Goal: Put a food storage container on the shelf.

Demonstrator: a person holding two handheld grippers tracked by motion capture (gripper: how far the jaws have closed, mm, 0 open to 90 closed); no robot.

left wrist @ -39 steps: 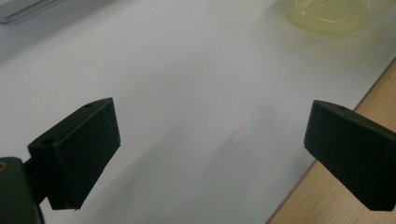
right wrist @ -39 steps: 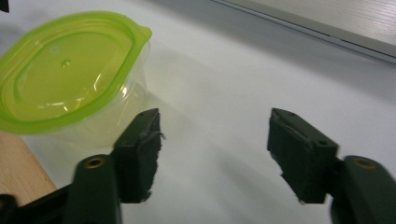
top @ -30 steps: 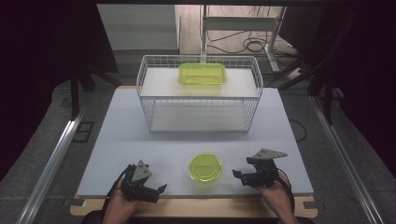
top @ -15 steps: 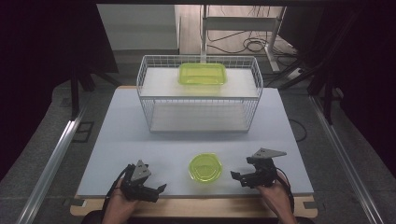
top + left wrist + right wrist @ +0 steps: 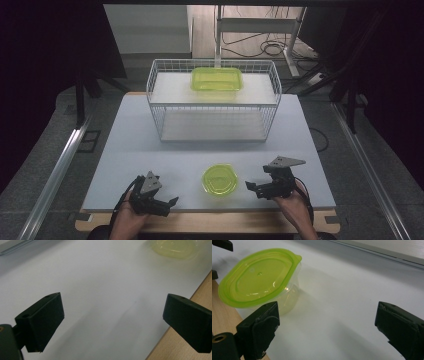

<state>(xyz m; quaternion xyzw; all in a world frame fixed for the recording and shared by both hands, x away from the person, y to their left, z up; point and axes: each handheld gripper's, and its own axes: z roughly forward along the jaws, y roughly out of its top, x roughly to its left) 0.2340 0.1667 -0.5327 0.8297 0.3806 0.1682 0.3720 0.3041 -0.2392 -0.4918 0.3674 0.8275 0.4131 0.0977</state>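
A small round clear container with a lime-green lid sits on the white table near its front edge, between my two grippers. In the right gripper view the container lies close ahead at the left. My right gripper is open just right of it, nothing between its jaws. My left gripper is open at the front left, jaws wide over bare table. The container's base shows at the top of the left gripper view. A rectangular lime-green lidded container rests on top of the white wire basket.
The wire basket stands at the back middle of the white table. A wooden strip runs along the table's front edge. A metal rail lies on the floor at the left, and cables lie behind the table.
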